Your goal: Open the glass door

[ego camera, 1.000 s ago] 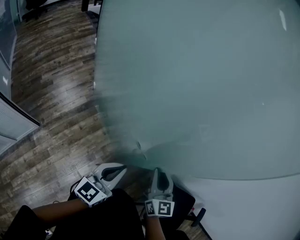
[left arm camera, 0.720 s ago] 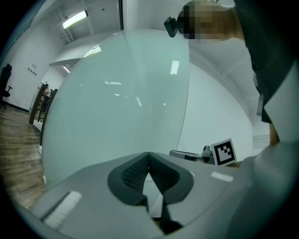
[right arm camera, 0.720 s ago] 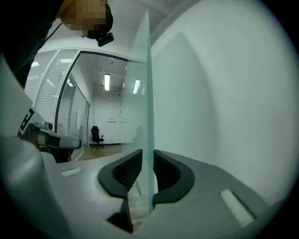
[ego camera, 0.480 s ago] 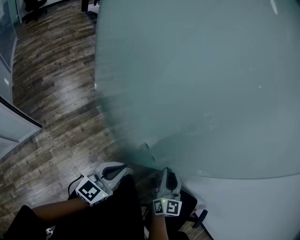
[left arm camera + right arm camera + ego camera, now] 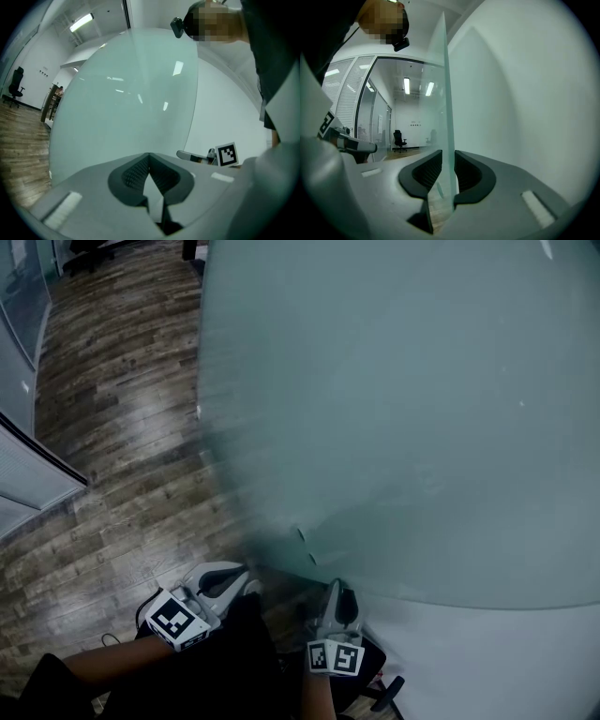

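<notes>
The frosted glass door (image 5: 394,409) fills most of the head view; its lower edge runs just ahead of both grippers. My right gripper (image 5: 337,589) straddles that edge. In the right gripper view the glass pane (image 5: 446,117) stands upright between the two pads, with a gap showing on its left side. These jaws (image 5: 447,154) have just been opening with the glass still between them. My left gripper (image 5: 246,577) hovers left of the door edge; in its own view the tips (image 5: 149,155) meet, shut on nothing, facing the glass door (image 5: 122,103).
Dark wood floor (image 5: 122,427) stretches to the left. A white wall (image 5: 487,662) stands right of the door, close to my right gripper. A glass partition (image 5: 28,474) lines the far left. An office chair (image 5: 398,139) stands far down the room.
The door's lower edge and my right gripper have shifted to the right and a little toward me. The left gripper has drifted only slightly.
</notes>
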### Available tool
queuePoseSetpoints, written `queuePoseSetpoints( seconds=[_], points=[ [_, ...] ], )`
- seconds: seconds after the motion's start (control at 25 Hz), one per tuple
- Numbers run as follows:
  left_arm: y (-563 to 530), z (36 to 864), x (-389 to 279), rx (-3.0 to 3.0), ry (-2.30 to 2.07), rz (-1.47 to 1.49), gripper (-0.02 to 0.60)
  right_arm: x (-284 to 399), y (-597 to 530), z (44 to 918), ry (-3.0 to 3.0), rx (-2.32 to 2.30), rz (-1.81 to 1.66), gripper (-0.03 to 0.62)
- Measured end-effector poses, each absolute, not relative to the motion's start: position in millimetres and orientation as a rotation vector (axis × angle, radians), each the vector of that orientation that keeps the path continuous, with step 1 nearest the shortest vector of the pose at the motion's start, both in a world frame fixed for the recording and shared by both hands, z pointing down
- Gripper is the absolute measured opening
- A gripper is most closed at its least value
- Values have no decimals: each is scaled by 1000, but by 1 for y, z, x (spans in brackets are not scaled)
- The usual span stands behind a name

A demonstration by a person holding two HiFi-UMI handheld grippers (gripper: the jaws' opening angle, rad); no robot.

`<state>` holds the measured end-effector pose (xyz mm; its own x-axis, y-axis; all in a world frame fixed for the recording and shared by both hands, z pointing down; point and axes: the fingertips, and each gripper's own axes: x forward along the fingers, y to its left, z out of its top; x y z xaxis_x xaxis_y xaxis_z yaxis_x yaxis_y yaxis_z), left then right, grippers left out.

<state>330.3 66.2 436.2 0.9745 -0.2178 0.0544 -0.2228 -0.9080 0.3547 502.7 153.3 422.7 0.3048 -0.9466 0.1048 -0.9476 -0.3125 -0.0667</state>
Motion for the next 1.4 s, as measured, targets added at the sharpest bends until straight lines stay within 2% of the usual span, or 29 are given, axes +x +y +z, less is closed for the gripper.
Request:
queuePoseSetpoints(
  seconds=[0.72,1.4],
  points=[
    [57,444,389,2780,-485,99,0,556,132,427,-1914,2443,134,91],
    [55,433,409,2769,-774,26,0,599,121,416,-2061,2343,82,86]
  ],
)
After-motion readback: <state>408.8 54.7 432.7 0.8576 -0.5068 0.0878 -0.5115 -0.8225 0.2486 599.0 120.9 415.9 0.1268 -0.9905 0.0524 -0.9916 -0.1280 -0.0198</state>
